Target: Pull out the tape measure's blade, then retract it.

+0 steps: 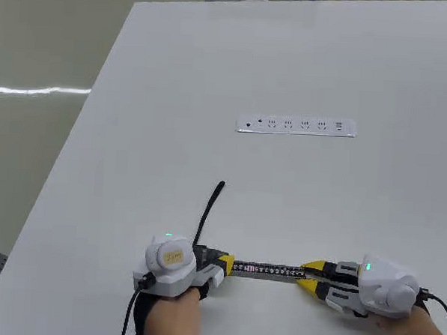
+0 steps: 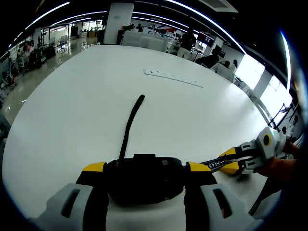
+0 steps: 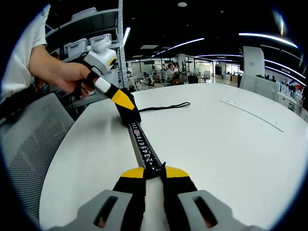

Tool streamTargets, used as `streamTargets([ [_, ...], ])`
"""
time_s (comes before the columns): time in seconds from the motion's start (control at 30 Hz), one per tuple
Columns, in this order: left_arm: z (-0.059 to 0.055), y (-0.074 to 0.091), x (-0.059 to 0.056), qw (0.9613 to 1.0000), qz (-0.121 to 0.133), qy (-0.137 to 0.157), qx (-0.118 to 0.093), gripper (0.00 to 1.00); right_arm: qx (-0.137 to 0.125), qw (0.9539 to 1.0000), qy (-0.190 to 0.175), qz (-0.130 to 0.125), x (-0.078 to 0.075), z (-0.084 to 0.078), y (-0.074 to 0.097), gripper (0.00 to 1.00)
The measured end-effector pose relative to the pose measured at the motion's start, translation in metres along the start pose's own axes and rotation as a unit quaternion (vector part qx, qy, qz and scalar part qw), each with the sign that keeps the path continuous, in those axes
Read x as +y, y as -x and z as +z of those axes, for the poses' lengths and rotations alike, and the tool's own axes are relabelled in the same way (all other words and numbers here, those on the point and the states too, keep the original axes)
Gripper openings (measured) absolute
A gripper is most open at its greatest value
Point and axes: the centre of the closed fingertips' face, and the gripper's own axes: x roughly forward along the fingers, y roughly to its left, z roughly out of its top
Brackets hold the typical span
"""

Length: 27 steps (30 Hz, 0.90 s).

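Note:
The tape measure's black case [image 2: 144, 183] sits between my left gripper's yellow-tipped fingers [image 2: 94, 168], which are shut on it near the table's front edge [image 1: 204, 258]. Its black wrist strap [image 1: 208, 210] trails away across the white table. The blade [image 1: 267, 271] is drawn out to the right, printed numbers facing up [image 3: 143, 147]. My right gripper [image 3: 153, 171] is shut on the blade's tip [image 1: 308, 275]. In the right gripper view the left gripper [image 3: 126, 107] shows at the far end of the blade, held in a hand. The right gripper [image 2: 230, 160] appears at the right of the left gripper view.
A white power strip [image 1: 296, 125] lies flat on the table [image 1: 289, 66] beyond the grippers. The table's left edge drops to a glossy floor [image 1: 32, 90]. A grey mesh chair [image 3: 29, 159] stands beside the table in the right gripper view.

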Motion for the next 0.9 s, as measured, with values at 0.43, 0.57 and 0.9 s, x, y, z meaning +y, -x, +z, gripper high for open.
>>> streamTargets([
  [0.43, 0.001, 0.0, 0.0, 1.0, 0.0, 0.003, 0.0, 0.6, 0.001, 1.0, 0.003, 0.007, -0.002, 0.007, -0.015, 0.12],
  [0.57, 0.001, -0.001, 0.001, 1.0, 0.0, 0.006, 0.0, 0.6, 0.0, 0.9999, 0.006, 0.009, -0.002, 0.01, -0.019, 0.12],
  [0.9, 0.0, 0.0, 0.001, 0.9999, -0.001, 0.011, 0.001, 0.6, -0.001, 0.9999, 0.005, 0.009, -0.002, 0.014, -0.029, 0.12],
])
